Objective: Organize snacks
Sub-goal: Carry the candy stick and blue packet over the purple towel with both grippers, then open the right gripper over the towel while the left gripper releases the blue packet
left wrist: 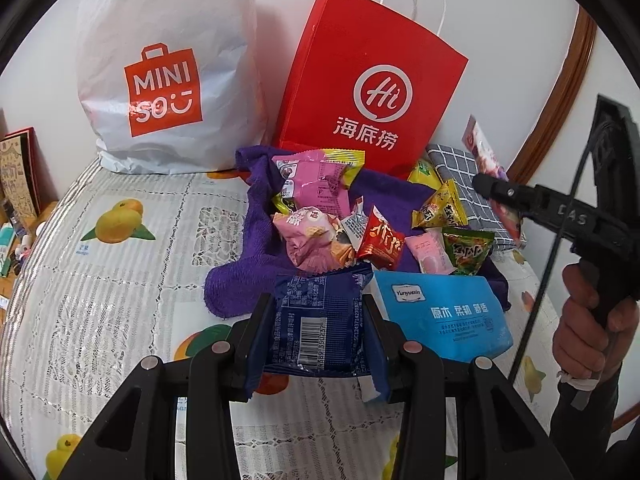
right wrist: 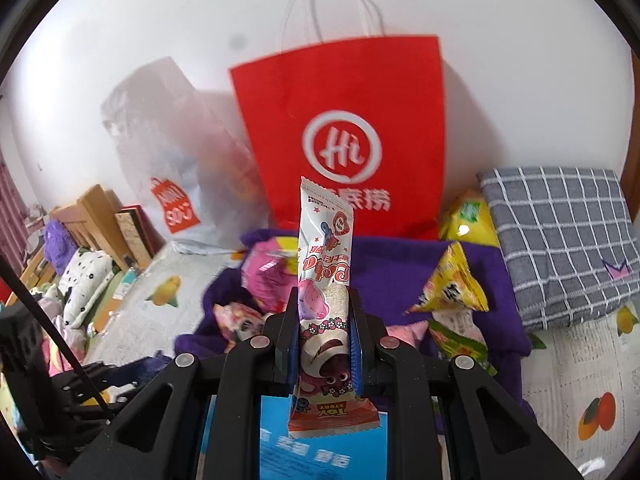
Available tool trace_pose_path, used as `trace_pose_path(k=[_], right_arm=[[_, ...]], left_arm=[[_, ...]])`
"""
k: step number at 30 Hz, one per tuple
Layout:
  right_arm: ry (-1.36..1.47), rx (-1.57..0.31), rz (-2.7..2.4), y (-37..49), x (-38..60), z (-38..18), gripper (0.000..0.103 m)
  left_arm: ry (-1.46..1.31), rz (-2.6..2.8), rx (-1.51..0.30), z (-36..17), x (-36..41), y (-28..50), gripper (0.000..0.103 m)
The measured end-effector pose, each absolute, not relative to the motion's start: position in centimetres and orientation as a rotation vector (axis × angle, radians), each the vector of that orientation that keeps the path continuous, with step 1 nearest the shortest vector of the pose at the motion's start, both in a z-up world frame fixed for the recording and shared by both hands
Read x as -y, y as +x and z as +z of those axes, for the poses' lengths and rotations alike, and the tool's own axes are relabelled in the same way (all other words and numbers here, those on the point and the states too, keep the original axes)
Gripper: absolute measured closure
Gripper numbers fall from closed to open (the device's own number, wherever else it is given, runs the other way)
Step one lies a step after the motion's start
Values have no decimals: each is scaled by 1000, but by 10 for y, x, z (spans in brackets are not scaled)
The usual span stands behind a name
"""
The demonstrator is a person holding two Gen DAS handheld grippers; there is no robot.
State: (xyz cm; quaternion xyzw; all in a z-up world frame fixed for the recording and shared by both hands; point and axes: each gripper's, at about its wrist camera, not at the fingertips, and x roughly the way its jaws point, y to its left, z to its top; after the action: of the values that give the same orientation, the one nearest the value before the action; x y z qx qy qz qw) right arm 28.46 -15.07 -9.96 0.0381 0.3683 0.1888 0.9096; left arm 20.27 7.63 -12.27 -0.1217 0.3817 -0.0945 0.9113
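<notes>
My left gripper (left wrist: 318,308) is shut on a dark blue snack packet (left wrist: 316,320) with a barcode, held just above the near edge of a purple towel (left wrist: 240,280). Several small snack packets lie heaped on that towel, among them a pink one (left wrist: 316,184), a red one (left wrist: 380,244) and a yellow triangular one (left wrist: 440,208). My right gripper (right wrist: 325,308) is shut on a long white-and-pink snack bar packet (right wrist: 326,248), which stands upright in front of the red paper bag (right wrist: 344,100). In the left wrist view the right gripper (left wrist: 486,184) reaches in from the right, above the pile.
A red paper bag (left wrist: 372,80) and a white plastic shopping bag (left wrist: 168,60) lean on the wall behind the towel. A blue tissue pack (left wrist: 444,312) lies at the towel's near right. A grey checked cloth (right wrist: 560,240) sits far right. A person's hand (left wrist: 588,320) grips the right handle.
</notes>
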Motion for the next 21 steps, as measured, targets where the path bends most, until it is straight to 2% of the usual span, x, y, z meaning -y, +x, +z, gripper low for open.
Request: trace_pose_path(k=[13, 21], right_arm=[[127, -782, 368, 294, 181, -106, 83], [136, -788, 390, 295, 189, -98, 83]], left_arm=[[-264, -215, -801, -118, -72, 209, 63], [-210, -202, -785, -90, -57, 214, 63]])
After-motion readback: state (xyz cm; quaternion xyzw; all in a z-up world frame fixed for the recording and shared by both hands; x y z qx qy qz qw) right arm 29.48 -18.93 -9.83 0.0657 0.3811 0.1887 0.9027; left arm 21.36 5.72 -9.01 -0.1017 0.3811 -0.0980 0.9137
